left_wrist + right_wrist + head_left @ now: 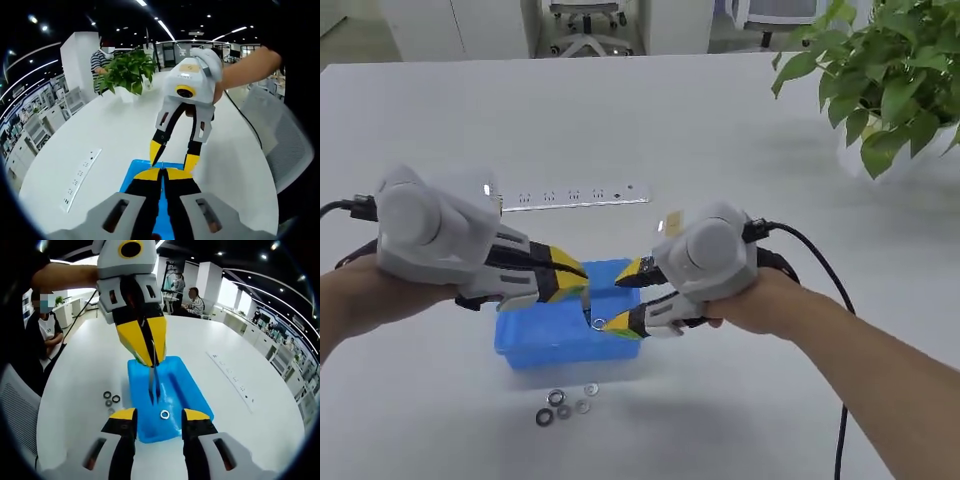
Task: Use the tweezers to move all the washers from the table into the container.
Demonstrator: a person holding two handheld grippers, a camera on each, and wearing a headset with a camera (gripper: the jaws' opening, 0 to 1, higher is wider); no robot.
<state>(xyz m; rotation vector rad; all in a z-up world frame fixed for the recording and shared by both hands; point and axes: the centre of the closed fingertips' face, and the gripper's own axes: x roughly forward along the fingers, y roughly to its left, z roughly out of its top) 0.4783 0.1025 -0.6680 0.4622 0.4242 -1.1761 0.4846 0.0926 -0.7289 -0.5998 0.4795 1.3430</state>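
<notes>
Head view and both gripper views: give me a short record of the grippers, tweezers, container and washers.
left gripper: shut on the tweezers, above the container
right gripper: open, holding nothing
tweezers: tips point down into the container
container: blue, one washer lying inside
washers on table: small cluster beside the container

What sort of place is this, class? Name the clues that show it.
Most likely an open-plan office: a large white table with a power strip, a wheeled office chair behind it, a potted plant, and people seated at desks beyond.
</notes>
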